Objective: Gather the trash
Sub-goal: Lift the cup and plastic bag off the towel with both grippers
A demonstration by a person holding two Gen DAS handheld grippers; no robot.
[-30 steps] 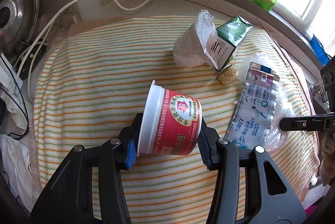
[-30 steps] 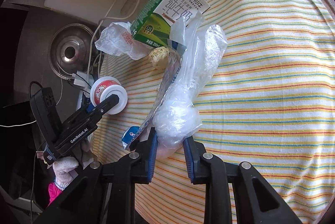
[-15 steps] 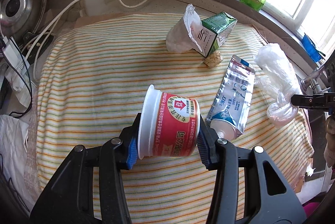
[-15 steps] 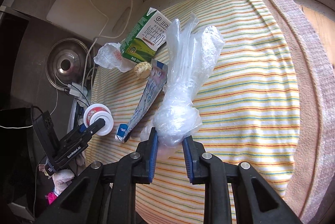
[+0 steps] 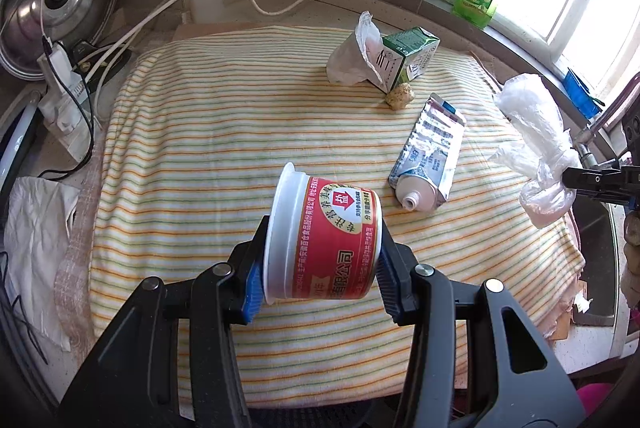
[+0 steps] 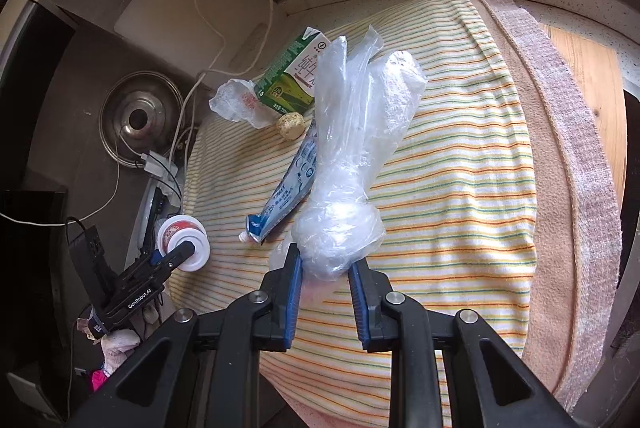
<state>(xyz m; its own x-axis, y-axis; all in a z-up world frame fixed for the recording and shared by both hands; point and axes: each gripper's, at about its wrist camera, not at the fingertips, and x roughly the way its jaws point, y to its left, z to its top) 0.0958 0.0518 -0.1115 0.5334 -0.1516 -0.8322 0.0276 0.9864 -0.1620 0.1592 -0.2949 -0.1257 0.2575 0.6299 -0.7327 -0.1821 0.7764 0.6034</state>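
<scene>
Left gripper [image 5: 320, 268] clamps red-and-white plastic tub [image 5: 324, 240]; right gripper [image 6: 324, 280] pinches crumpled clear plastic bag [image 6: 352, 164]. Beyond both, on cloth, uncollected: squeezed toothpaste tube [image 5: 430, 160], green milk carton [image 5: 406, 58], white wrapper [image 5: 352, 56].

Left gripper [image 5: 320, 268]: pointing steeply down, blue pads clamped on both sides of red-and-white cup [image 5: 324, 240], cup held clear of surface. Right gripper [image 6: 324, 268]: angled down, jaws nearly closed, pinching knotted end of clear plastic bag [image 6: 352, 164], bag raised.
</scene>
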